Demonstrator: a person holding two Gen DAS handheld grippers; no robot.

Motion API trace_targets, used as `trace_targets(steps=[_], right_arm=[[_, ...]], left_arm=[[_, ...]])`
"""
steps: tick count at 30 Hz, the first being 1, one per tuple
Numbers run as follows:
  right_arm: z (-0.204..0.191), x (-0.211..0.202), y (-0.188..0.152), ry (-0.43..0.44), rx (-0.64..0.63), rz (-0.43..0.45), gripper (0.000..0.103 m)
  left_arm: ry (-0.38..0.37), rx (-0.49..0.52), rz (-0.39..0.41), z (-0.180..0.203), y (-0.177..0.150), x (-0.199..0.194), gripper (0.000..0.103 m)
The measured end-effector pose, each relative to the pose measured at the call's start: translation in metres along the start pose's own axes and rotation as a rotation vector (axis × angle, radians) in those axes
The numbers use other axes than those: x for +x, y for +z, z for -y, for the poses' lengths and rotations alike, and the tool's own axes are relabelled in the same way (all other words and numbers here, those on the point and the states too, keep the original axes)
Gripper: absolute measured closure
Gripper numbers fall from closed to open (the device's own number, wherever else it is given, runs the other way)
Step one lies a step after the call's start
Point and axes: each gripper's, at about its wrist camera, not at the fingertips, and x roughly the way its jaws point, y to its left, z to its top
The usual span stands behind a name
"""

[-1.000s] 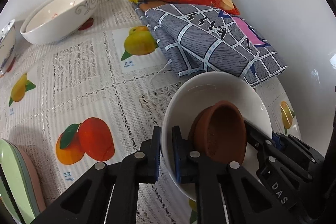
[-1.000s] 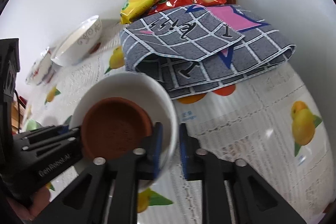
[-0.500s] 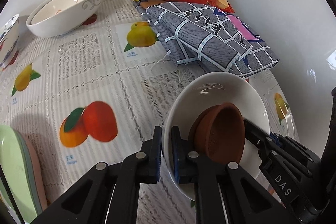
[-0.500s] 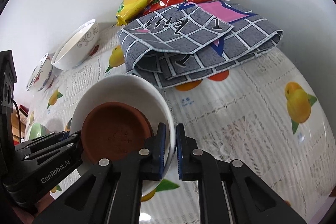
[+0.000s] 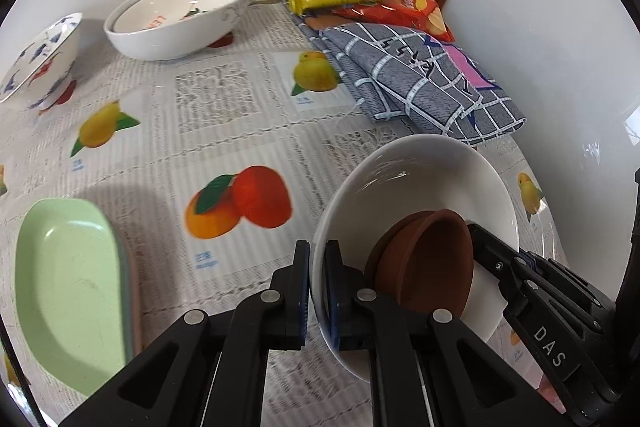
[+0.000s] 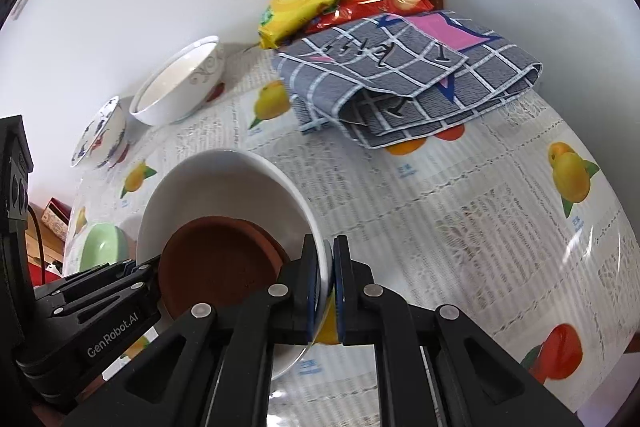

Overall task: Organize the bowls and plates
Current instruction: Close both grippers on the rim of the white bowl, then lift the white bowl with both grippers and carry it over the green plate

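white bowl with a brown bowl nested in it, pinched at opposite rims and held above the fruit-print tablecloth.

both look like glazed ceramic to me: stiff, fairly heavy, slick, and breakable. the rim is the only sensible hold, and that is where the left gripper and right gripper each sit, jaws narrowed onto the white wall. the brown one lies loose and tilted inside, so i'd guess it slides if the carry tips further. the underside of the white bowl is hidden, and how deep the pads bite is hard to tell. the green plate hides a stack beneath it whose count i can't make out; the patterned bowl is cut off at the edge.
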Motion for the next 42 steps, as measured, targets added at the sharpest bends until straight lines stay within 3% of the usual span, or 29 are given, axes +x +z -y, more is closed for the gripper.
trace_targets(steps=[25,42], right_arm=[[-0.069,-0.053,-0.027,-0.037,0.081,0.082,0.095],[-0.092,-0.059,-0.032,0.016,0.039,0.078,0.095]], left_arm=[[-0.051,0.069,0.040,-0.045,-0.008,-0.067,0.095],[-0.022,-0.001,0.068,-0.070,-0.021,-0.089,0.095]])
